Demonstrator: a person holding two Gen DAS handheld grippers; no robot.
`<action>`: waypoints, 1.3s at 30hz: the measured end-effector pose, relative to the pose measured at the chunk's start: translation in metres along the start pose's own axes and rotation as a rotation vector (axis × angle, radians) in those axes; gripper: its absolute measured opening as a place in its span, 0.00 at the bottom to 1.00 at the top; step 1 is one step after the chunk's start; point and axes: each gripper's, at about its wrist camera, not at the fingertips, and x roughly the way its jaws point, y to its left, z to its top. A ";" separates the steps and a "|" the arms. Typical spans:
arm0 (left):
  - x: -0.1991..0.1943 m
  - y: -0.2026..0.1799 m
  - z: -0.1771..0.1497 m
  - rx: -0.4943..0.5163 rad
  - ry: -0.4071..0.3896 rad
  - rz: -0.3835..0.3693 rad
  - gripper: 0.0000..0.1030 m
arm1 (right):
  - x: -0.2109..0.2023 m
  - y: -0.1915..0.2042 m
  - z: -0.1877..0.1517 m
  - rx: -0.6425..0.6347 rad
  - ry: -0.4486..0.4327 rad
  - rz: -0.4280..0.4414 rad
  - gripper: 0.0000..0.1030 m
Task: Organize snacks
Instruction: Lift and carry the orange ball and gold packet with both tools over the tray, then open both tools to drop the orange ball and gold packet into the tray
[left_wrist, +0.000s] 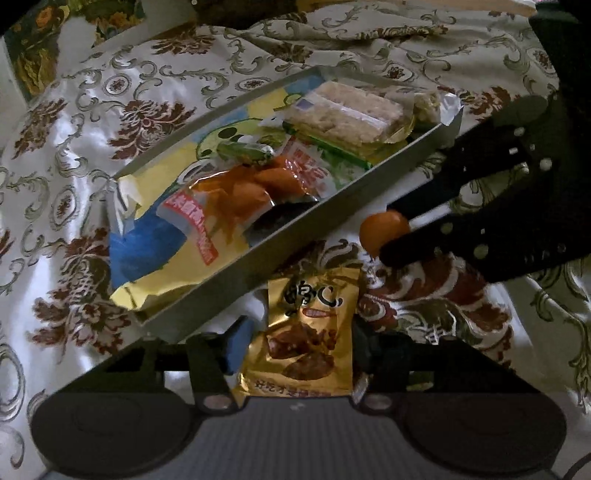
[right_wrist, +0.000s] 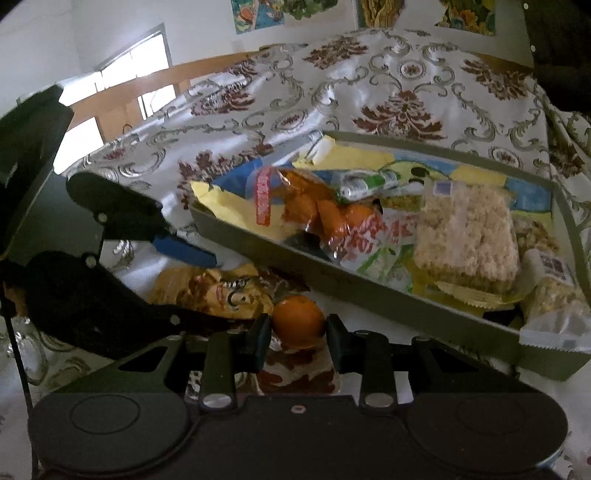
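A grey tray (left_wrist: 295, 229) (right_wrist: 332, 280) lies on the floral cloth and holds a big yellow and blue bag (left_wrist: 147, 236), a clear packet of orange pieces (left_wrist: 240, 192) (right_wrist: 321, 214), a small green wrapped sweet (left_wrist: 243, 151) and puffed rice bars (left_wrist: 354, 110) (right_wrist: 469, 236). Just in front of the tray, my left gripper (left_wrist: 301, 343) (right_wrist: 221, 291) is shut on a gold snack packet (left_wrist: 310, 332) (right_wrist: 207, 288), its pads against the packet's two side edges. My right gripper (right_wrist: 298, 326) (left_wrist: 395, 234) is shut on a small orange fruit (right_wrist: 298, 320) (left_wrist: 380, 229), held low beside the packet and close to the tray's near wall.
The patterned tablecloth (right_wrist: 369, 85) covers the whole table and bunches into folds behind the tray (left_wrist: 332, 33). A wooden chair back (right_wrist: 122, 107) stands past the far edge. Something glassy (right_wrist: 26, 350) sits at the lower left. Pictures hang on the wall (right_wrist: 258, 14).
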 end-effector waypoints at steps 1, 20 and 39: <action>-0.001 -0.001 0.000 -0.008 0.007 0.004 0.57 | -0.002 0.000 0.001 0.001 -0.005 0.001 0.34; -0.062 -0.003 0.017 -0.167 -0.096 0.131 0.55 | -0.037 -0.011 0.015 0.044 -0.140 -0.037 0.34; -0.007 0.034 0.060 -0.447 -0.205 0.321 0.57 | 0.008 -0.030 0.026 0.050 -0.161 -0.138 0.34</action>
